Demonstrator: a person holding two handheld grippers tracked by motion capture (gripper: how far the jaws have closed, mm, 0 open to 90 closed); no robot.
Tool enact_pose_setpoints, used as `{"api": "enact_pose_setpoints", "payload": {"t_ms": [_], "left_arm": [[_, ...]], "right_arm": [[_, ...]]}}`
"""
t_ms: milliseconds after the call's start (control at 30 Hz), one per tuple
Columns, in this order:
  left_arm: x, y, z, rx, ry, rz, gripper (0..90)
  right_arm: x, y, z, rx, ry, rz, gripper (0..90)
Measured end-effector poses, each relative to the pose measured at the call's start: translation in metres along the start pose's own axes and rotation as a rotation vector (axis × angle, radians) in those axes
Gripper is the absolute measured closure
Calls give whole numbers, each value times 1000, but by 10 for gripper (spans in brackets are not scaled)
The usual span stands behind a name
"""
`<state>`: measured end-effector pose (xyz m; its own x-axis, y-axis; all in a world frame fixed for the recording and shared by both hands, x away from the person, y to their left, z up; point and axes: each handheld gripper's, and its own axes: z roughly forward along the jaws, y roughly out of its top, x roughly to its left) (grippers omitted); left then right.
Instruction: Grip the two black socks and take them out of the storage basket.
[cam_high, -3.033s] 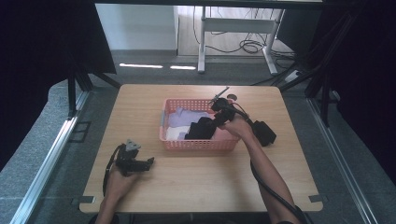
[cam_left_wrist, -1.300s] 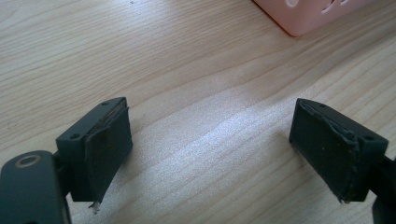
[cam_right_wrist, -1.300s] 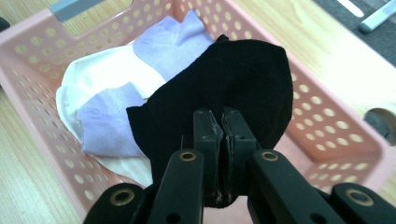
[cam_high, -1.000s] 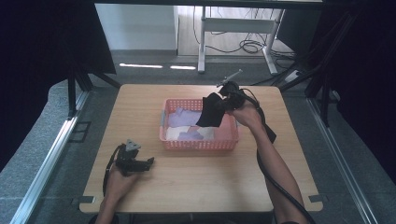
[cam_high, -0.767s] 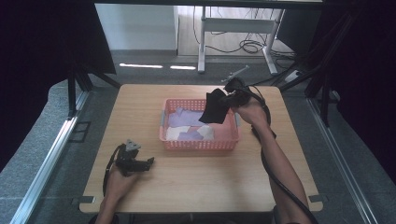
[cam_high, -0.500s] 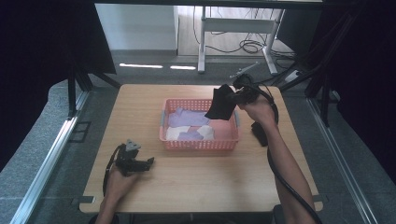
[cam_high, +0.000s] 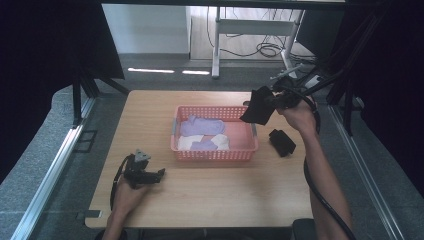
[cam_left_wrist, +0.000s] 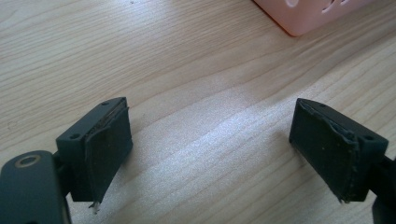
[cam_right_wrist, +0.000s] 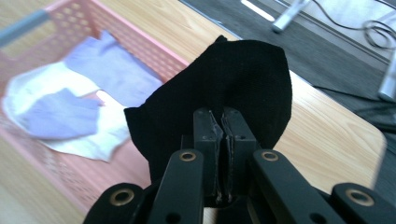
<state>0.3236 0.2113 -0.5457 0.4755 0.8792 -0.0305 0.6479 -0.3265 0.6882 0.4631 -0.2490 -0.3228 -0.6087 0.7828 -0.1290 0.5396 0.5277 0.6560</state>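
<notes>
Black sock (cam_high: 257, 106) hangs lengthwise down-left toward the basket (cam_high: 215, 153), pinched in the right gripper's (cam_high: 278, 97) fingers.

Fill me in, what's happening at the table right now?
A person is sorting socks with two handheld grippers. The right gripper is shut on a black sock, held in the air over the right end of the pink basket. Purple and white socks lie in the basket, and another black sock lies on the table to its right. The left gripper rests open on the wooden table, holding nothing.
</notes>
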Motion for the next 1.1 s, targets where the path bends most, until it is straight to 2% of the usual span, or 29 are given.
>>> {"api": "enact_pose_setpoints", "payload": {"t_ms": [233,433,767,1100], "left_arm": [[0,0,0,3,-1,0,128],[0,0,0,3,-1,0,127],[0,0,0,3,0,-1,128],[0,0,0,5,0,0,128]], "right_arm": [[-26,-26,-5,24,-51,55,854],[-38,-51,3,57,-81,104,852],[-45,-82,31,112,-103,136,850],[-45,-105,66,182,-104,153,846]]}}
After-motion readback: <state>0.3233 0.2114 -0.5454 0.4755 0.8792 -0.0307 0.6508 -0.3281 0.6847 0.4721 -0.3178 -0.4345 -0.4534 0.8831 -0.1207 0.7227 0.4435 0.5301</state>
